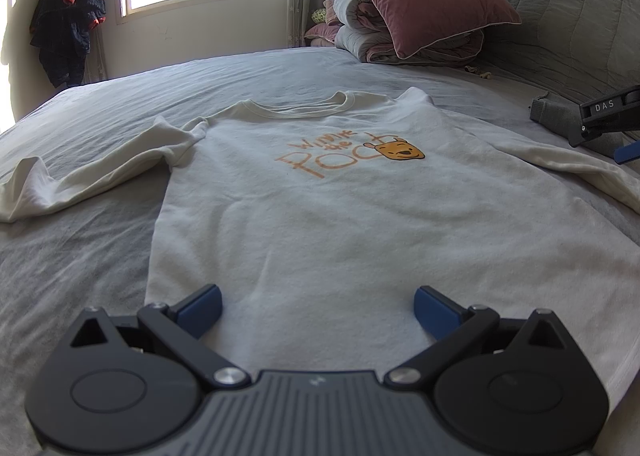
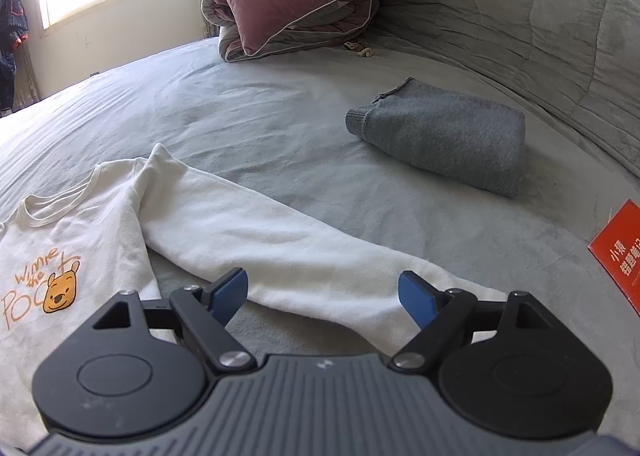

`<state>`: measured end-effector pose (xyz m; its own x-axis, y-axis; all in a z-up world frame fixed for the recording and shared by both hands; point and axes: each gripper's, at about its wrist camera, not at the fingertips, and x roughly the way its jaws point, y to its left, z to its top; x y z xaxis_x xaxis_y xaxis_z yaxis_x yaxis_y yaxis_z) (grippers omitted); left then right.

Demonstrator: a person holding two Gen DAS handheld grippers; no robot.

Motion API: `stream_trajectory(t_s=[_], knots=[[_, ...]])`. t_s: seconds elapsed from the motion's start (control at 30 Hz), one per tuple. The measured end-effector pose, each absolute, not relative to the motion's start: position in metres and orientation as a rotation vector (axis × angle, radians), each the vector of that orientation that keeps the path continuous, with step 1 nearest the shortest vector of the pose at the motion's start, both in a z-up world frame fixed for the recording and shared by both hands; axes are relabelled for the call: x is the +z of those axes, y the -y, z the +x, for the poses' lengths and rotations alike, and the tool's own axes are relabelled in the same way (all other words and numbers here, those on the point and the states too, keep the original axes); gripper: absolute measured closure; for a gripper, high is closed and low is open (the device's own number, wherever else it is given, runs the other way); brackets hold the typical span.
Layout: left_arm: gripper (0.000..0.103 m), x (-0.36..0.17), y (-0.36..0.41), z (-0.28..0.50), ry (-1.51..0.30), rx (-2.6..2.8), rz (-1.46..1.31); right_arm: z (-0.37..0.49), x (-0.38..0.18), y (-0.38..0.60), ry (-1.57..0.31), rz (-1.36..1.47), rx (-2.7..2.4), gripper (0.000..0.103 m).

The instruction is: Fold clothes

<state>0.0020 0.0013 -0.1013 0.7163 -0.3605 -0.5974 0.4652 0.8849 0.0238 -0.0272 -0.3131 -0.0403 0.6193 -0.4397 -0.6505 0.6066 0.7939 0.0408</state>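
A white long-sleeved shirt [image 1: 304, 208] with an orange Pooh print lies flat, face up, on the grey bed sheet [image 1: 100, 256], both sleeves spread out. My left gripper [image 1: 318, 310] is open and empty over the shirt's lower hem area. My right gripper [image 2: 323, 296] is open and empty just above the shirt's right sleeve [image 2: 280, 232], near its cuff end. The shirt's body also shows in the right wrist view [image 2: 72, 256]. The right gripper's body shows at the right edge of the left wrist view [image 1: 604, 116].
A folded grey garment [image 2: 444, 136] lies on the bed to the right. A pink pillow on rolled quilts [image 1: 416, 4] sits at the head of the bed by the grey headboard [image 2: 520, 16]. A red card [image 2: 620, 256] lies at the right edge. Dark clothes [image 1: 68, 24] hang by the window.
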Motion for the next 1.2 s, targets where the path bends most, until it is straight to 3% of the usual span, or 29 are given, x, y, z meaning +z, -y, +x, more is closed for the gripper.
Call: stream_trajectory(t_s=[0.47,0.6,0.67,0.73,0.93,1.2], knots=[[0.000,-0.101,-0.001,0.002,-0.622,-0.460,0.178,-0.022,-0.041,0.301,-0.676,0.217,-0.603,0.017],[0.000,-0.101,-0.002,0.002,-0.622,-0.460,0.178,-0.032,-0.022,0.274,-0.561,0.025,-0.608,0.017],[0.000,-0.101,-0.002,0.002,-0.622,-0.460,0.178,-0.039,-0.011,0.252,-0.460,-0.089,-0.506,0.009],[0.000,-0.101,-0.002,0.002,-0.622,-0.460,0.178,-0.044,-0.006,0.234,-0.403,-0.125,-0.343,0.008],[0.000,-0.101,-0.002,0.002,-0.622,-0.460,0.178,-0.035,-0.024,0.175,-0.501,-0.188,0.179,0.008],[0.000,-0.101,-0.002,0.002,-0.622,-0.459,0.179,-0.036,-0.044,0.133,-0.578,-0.325,0.304,0.007]])
